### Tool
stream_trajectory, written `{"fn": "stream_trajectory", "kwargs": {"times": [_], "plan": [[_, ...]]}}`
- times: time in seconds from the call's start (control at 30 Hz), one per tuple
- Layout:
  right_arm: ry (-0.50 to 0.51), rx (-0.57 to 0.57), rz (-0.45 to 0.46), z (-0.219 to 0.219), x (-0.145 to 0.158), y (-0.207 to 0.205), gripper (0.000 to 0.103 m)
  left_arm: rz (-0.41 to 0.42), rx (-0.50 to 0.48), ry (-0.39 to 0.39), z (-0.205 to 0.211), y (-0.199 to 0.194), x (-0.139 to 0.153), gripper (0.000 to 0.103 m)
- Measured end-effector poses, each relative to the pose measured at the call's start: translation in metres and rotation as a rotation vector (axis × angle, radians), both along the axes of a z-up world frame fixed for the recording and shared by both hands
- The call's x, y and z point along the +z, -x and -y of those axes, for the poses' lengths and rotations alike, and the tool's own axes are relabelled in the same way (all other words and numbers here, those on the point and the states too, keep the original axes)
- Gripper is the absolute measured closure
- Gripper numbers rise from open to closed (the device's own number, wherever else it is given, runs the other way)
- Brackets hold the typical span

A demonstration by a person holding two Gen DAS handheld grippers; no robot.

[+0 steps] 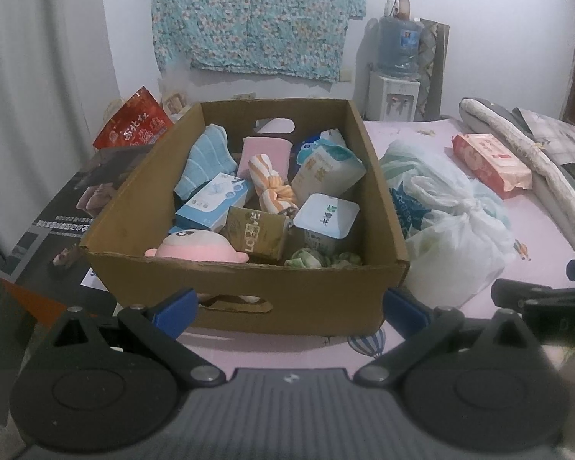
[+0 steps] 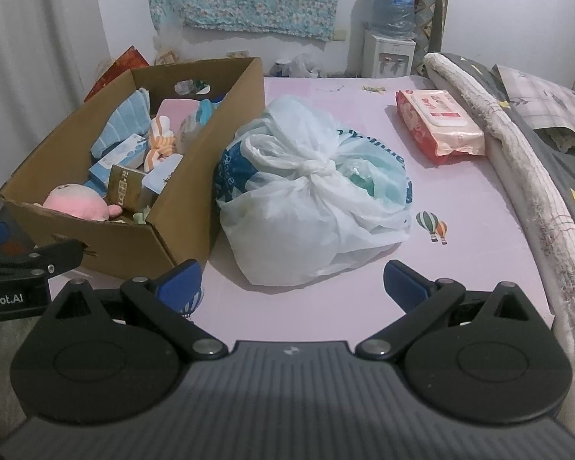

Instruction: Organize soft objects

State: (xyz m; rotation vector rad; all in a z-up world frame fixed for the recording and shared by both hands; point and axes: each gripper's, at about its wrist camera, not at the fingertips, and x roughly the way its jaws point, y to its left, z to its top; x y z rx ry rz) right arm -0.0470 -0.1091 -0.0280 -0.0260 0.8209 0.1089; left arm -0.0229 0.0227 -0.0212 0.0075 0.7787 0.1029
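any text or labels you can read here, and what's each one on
"Robot.AI": side of the left tongs.
"LC": gold pack in the cardboard box; remainder unreadable.
Red snack bag: Chinese characters, blurred.
Wet wipes pack, plastic bag: print unreadable.

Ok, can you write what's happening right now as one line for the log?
left gripper: open, facing cardboard box | right gripper: open, facing tied plastic bag | wipes pack: on bed, untouched

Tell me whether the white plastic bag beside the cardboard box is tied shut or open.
Tied shut. The plastic bag has its handles knotted together on top, and the bulging contents show only dimly through the plastic.
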Motion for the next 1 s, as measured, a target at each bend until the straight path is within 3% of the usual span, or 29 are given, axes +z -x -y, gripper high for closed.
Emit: {"fn": "stream_trajectory", "kwargs": {"times": [1.0], "plan": [[0.031,-0.003,-0.04,-0.004,-0.0096,-0.0048,0.001,-0.05,-0.009,-0.017,0.0,-0.0055,-0.0097,0.0]]}}
